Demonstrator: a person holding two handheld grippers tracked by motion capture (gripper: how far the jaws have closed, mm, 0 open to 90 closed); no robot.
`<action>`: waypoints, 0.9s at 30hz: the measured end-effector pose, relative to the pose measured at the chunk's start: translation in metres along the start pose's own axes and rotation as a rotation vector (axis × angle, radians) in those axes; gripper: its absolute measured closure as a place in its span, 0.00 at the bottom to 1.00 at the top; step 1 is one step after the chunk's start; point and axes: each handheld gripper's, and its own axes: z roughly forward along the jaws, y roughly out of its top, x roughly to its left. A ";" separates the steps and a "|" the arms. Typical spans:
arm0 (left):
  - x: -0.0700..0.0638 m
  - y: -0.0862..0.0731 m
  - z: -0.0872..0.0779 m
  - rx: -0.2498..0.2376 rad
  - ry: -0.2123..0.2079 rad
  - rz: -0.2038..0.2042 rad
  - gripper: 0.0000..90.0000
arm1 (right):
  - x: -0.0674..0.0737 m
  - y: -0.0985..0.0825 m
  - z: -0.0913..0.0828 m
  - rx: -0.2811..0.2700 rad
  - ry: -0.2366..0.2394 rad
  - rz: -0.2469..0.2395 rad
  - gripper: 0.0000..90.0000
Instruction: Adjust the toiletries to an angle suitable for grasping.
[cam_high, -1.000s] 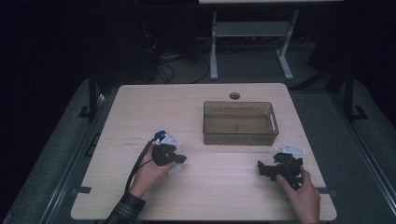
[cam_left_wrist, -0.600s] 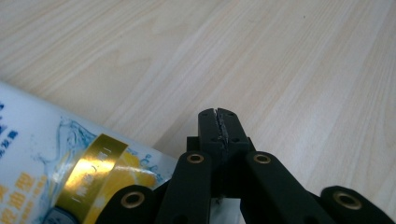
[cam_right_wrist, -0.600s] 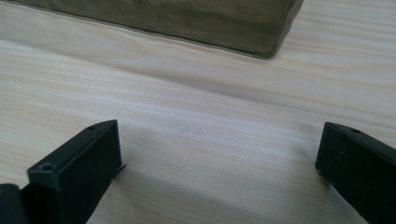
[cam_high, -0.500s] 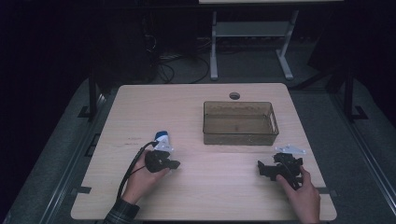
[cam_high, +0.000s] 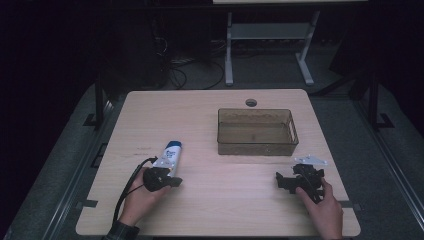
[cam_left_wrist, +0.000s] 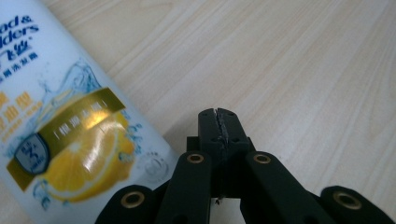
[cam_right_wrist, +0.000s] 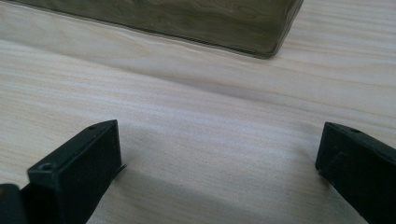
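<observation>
My left tool (cam_left_wrist: 218, 122) is closed and empty, just right of the shampoo bottle (cam_high: 168, 155) lying on the tabletop (cam_high: 200, 115). My right tool (cam_right_wrist: 219, 163) rests wide open near the tinted bin (cam_high: 257, 131). I judge the next move: open the left and straddle the bottle.

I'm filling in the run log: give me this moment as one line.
left gripper: shut, empty, beside shampoo bottle | right gripper: open, empty, near brown bin | bottle lying on table
</observation>
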 end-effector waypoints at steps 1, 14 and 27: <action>-0.001 -0.001 -0.001 0.000 -0.001 0.001 1.00 | 0.000 0.000 0.000 0.000 0.000 0.000 0.00; 0.003 0.007 -0.022 -0.074 -0.015 -0.008 1.00 | 0.000 0.000 0.000 0.000 0.000 0.000 0.00; 0.042 0.012 -0.038 -0.115 0.068 -0.052 1.00 | 0.000 0.000 0.000 0.001 0.000 -0.001 0.00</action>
